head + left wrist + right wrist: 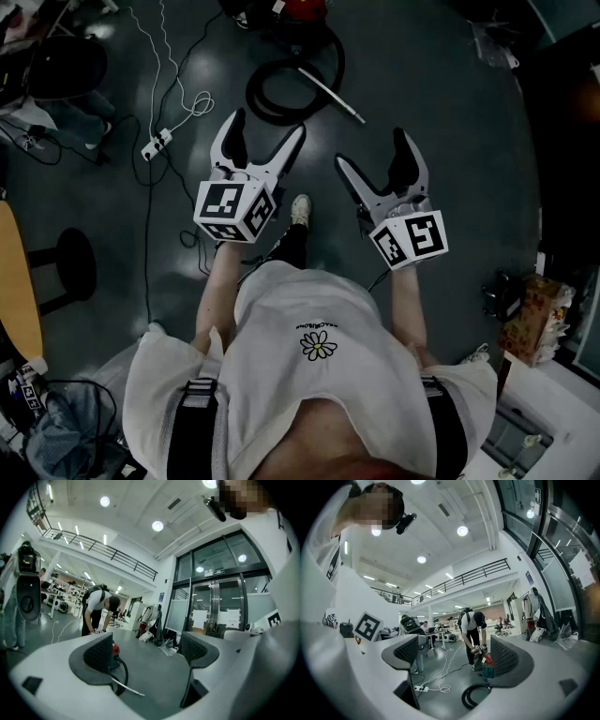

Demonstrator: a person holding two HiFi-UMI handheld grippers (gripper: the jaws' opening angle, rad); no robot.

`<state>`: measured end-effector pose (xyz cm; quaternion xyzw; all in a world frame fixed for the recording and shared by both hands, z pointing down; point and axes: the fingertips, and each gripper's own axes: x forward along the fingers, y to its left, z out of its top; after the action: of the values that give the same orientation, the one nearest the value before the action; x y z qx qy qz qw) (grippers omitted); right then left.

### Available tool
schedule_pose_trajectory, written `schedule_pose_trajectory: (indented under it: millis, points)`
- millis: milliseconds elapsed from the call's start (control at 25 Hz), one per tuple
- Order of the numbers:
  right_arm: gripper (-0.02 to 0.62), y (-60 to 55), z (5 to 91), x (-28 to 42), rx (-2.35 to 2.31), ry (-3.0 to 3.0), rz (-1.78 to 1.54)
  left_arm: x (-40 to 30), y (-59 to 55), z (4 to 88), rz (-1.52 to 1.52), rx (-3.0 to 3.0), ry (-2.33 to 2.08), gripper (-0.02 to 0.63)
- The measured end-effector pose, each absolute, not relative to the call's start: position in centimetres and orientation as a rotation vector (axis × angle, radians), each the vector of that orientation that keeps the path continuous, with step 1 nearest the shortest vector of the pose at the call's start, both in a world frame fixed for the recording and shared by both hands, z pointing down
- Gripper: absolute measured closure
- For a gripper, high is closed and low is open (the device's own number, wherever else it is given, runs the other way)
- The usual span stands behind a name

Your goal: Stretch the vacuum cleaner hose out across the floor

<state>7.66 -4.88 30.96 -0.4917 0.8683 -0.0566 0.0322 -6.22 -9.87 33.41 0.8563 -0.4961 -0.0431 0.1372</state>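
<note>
Black ribbed hose is lying coiled in a loop on the floor, seen from the head view, just ahead of the wearer's feet and next to the red vacuum cleaner. Being coiled, it is showing no single long axis. Only its metal wand is running straight, slanting from the coil toward the wearer's right with its free tip pointing back at the wearer. The left hand-held gripper and the right hand-held gripper are hovering level above the floor, both spread wide and empty. A power strip with a white cable is sitting well to the left.

From the left gripper view, the left hand-held gripper is gaping with nothing between its pads. The hose and wand are lying beyond its left jaw.

From the right gripper view, the right hand-held gripper is likewise standing open, the hose looping on the floor past it. A second person is bending over the vacuum cleaner.

To my eye, the best way would be lowering one gripper to the wand end, pinching firmly, and walking it away from the canister, keeping clear of the cable.
</note>
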Motion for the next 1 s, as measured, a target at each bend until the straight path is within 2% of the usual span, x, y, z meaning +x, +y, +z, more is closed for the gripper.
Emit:
schedule_pose_trajectory:
  millis: [160, 320, 360, 400, 440, 480, 760, 880, 920, 960, 1000]
  points:
    - [0.132, -13.3, 31.1, 7.4, -1.431, 2.67, -0.235, -6.2, -19.2, 33.4, -0.096, 2.476, -1.454, 0.17]
    - [0.135, -21.8, 34.4, 7.5, -1.438, 2.764, -0.47, -4.6, -26.6, 35.1, -0.091, 2.475, -1.351, 0.18]
    - [0.163, -23.8, 35.5, 7.6, -1.47, 2.8, -0.49, -4.4, -28.2, 35.7, -0.057, 2.485, -1.376, 0.309]
    - [0.306, -25.7, 36.4, 7.9, -1.508, 2.825, -0.482, -4.3, -29.8, 36.4, -0.029, 2.496, -1.408, 0.488]
    - [0.496, -27.6, 37.4, 8.2, -1.536, 2.843, -0.469, -4.1, -31.4, 37.2, -0.009, 2.502, -1.428, 0.601]
    - [0.583, -29.5, 38.4, 8.5, -1.544, 2.863, -0.469, -3.8, -33.1, 38.0, 0.009, 2.502, -1.433, 0.6]
    - [0.583, -43.2, 46.2, 10.9, -1.354, 3.059, -0.546, -1.0, -47.2, 43.6, 0.151, 2.466, -1.521, 0.601]
    - [0.569, -49.7, 48.8, 11.4, -1.268, 3.111, -0.594, 0.4, -54.3, 45.9, 0.12, 2.435, -1.485, 0.598]
    - [0.438, -52.0, 49.8, 11.6, -1.277, 3.134, -0.559, 1.0, -56.7, 46.9, 0.113, 2.425, -1.464, 0.584]
    - [0.286, -54.2, 51.2, 11.6, -1.291, 3.162, -0.513, 1.6, -59.1, 48.4, 0.12, 2.415, -1.443, 0.507]
    - [0.173, -56.1, 53.0, 11.5, -1.294, 3.197, -0.484, 2.1, -61.3, 50.3, 0.142, 2.406, -1.426, 0.432]
